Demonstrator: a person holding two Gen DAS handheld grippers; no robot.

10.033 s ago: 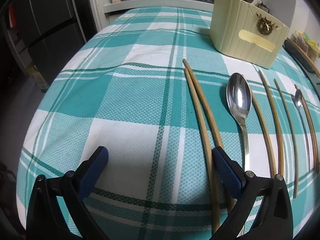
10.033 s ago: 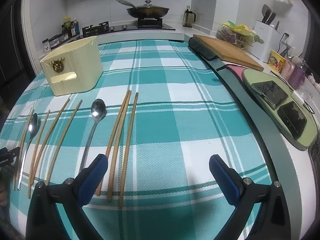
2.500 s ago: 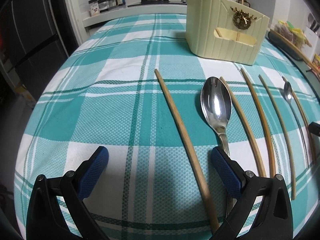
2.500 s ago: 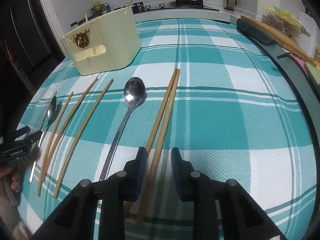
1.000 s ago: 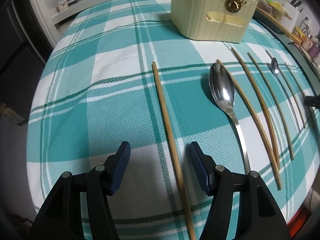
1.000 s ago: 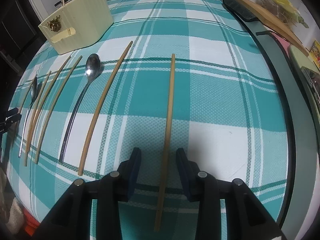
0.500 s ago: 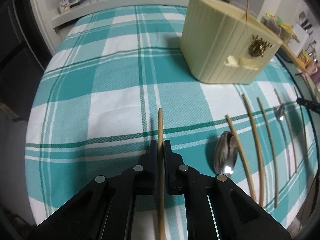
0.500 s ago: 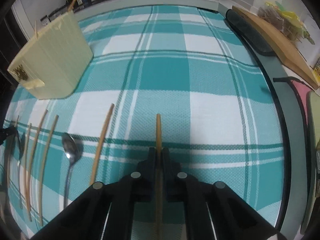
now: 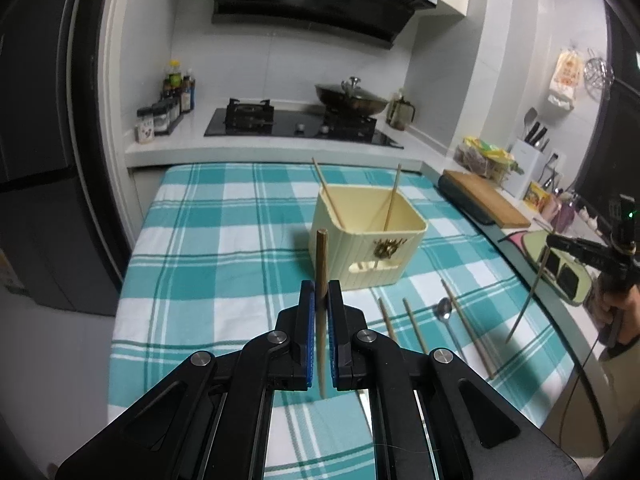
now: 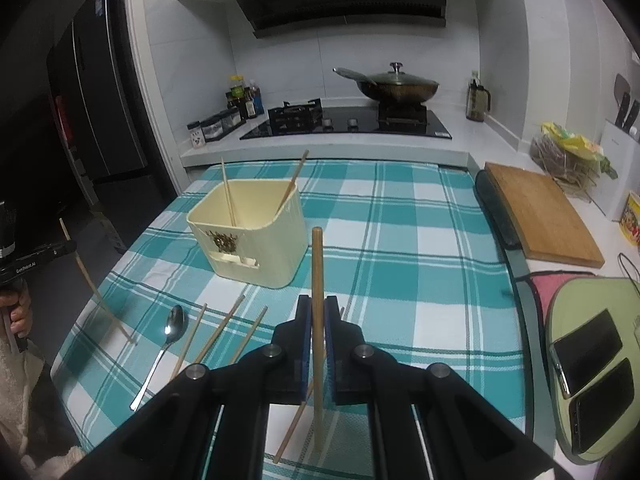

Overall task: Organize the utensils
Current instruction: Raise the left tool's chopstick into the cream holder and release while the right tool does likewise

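Observation:
A cream utensil holder (image 9: 366,236) (image 10: 252,236) stands mid-table with two chopsticks leaning inside. My left gripper (image 9: 321,292) is shut on a wooden chopstick (image 9: 321,264), held upright above the cloth in front of the holder. My right gripper (image 10: 315,308) is shut on another chopstick (image 10: 317,264), also lifted, to the right of the holder. Several chopsticks (image 9: 414,330) (image 10: 220,330) and a steel spoon (image 9: 446,316) (image 10: 168,334) lie on the teal checked tablecloth (image 9: 224,248) (image 10: 420,280).
A wooden cutting board (image 10: 540,216) lies along the right counter. A green tray with two phones (image 10: 592,364) sits at the right edge. The stove with a lidded wok (image 10: 394,86) and spice jars (image 9: 166,114) are behind the table.
Both grippers have closed on a chopstick each and lifted them off the cloth; the views have tilted up from the table to the kitchen.

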